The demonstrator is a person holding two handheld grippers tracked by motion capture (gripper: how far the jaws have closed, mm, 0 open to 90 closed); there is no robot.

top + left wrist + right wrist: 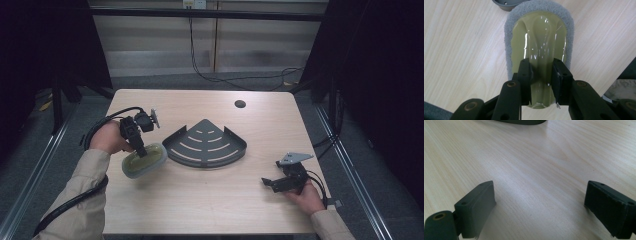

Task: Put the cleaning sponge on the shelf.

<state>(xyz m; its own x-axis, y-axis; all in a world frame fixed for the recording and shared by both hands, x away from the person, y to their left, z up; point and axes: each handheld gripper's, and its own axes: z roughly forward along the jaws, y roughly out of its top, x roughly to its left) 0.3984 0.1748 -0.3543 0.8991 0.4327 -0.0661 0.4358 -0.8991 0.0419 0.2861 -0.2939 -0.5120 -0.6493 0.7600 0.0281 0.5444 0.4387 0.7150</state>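
An oval scrubber [145, 160] with a glossy olive-green handle and a grey sponge rim hangs tilted above the table's left side. My left gripper [141, 150] is shut on its raised handle ridge. In the left gripper view both black jaws pinch the olive handle [540, 50], and the grey sponge rim [509, 37] surrounds it. A dark fan-shaped corner shelf [206, 144] lies at the table's middle, just right of the scrubber. My right gripper [267, 182] rests low near the front right, jaws open wide with nothing between them [540, 207].
The light wooden table [210, 200] has a round cable hole [240, 104] at its back right. Black cables trail from both grippers. A floor with dark rails surrounds the table. The shelf's edge [521, 122] lies ahead in the right gripper view.
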